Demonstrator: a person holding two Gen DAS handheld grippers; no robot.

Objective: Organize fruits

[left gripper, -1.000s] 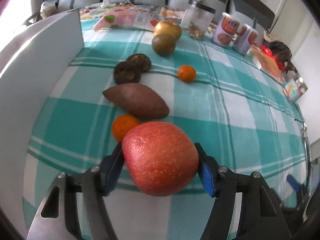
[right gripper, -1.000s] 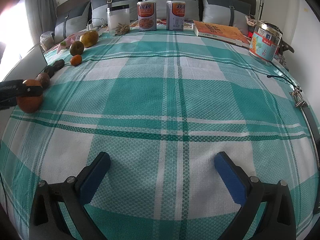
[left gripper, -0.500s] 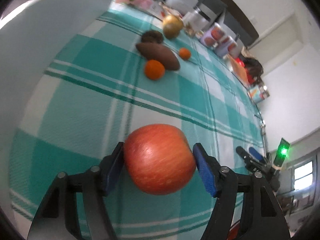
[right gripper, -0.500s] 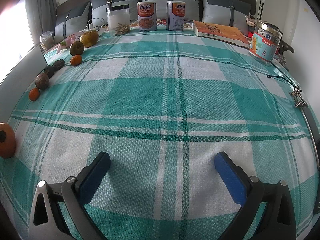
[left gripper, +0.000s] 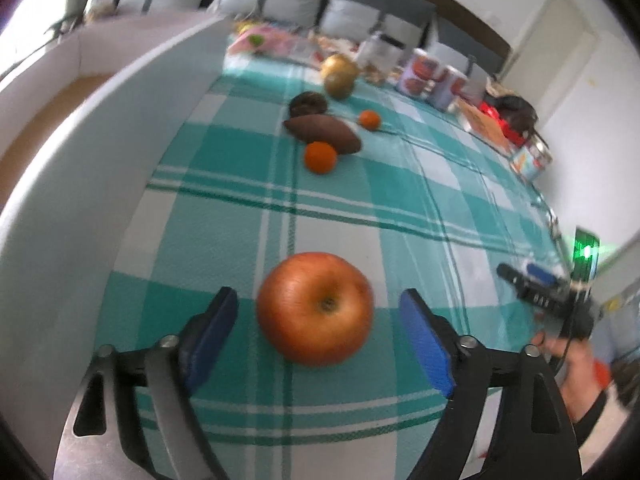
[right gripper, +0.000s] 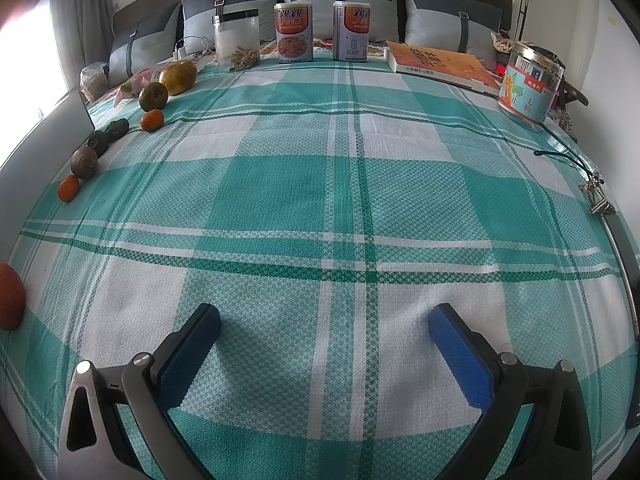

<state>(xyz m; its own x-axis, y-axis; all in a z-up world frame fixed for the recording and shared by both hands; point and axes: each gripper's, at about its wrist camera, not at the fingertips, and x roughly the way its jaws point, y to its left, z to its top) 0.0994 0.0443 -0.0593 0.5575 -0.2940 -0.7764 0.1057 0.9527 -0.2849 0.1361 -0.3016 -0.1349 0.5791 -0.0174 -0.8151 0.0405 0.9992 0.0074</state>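
Note:
A red apple rests on the checked cloth between the pads of my left gripper. The jaws are opening and both pads stand clear of the apple. The right wrist view catches this apple at its far left edge. Farther back lies a row of produce: a tangerine, a brown sweet potato, dark fruits, a smaller tangerine and a yellow fruit. My right gripper hovers open over bare cloth, nothing between its fingers.
A white box wall runs along the left of the fruit row. Two cans, a clear jar, a book, a tin and keys sit at the cloth's far and right edges. A hand holds the right gripper.
My left gripper drew the apple back from the fruit row toward the near cloth, then spread its jaws off it. The right gripper has not moved.

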